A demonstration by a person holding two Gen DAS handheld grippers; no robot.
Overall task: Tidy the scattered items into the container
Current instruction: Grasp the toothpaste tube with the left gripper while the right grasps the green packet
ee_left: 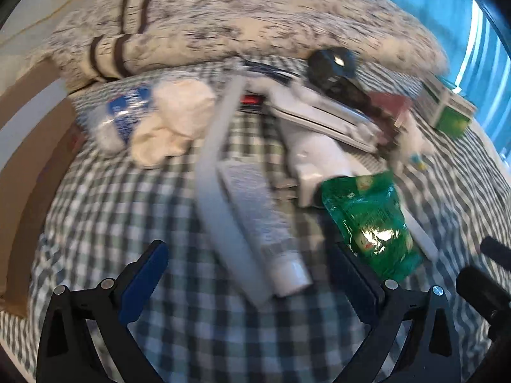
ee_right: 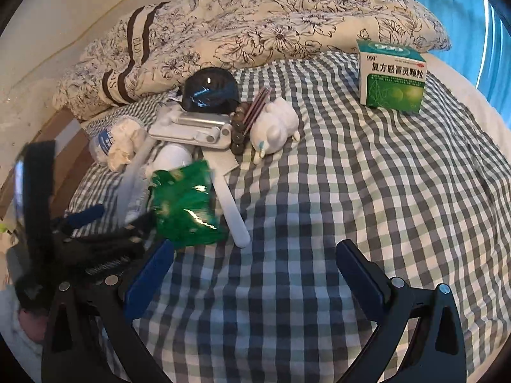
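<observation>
On the left of the checked bed (ee_right: 367,191), a small bottle with a blue label (ee_right: 101,142) is seen, touching a crumpled white cloth (ee_right: 124,145). Next to these, a white tube (ee_left: 271,223) and a long grey strip (ee_left: 217,172) are laid side by side. A shiny green packet (ee_right: 183,204) is resting just beside a white flat stick (ee_right: 231,210). Behind them, a black round thing (ee_right: 210,91), brown beads (ee_right: 239,127) and a white toy animal (ee_right: 276,127) are piled close together. A green and white box (ee_right: 392,76) is stood far right, well apart. A flowery blanket (ee_right: 255,25) is heaped behind. No container can be seen. The left tool (ee_left: 252,274) is held wide apart over the tube. The right tool (ee_right: 255,274) is spread wide over bare sheet.
</observation>
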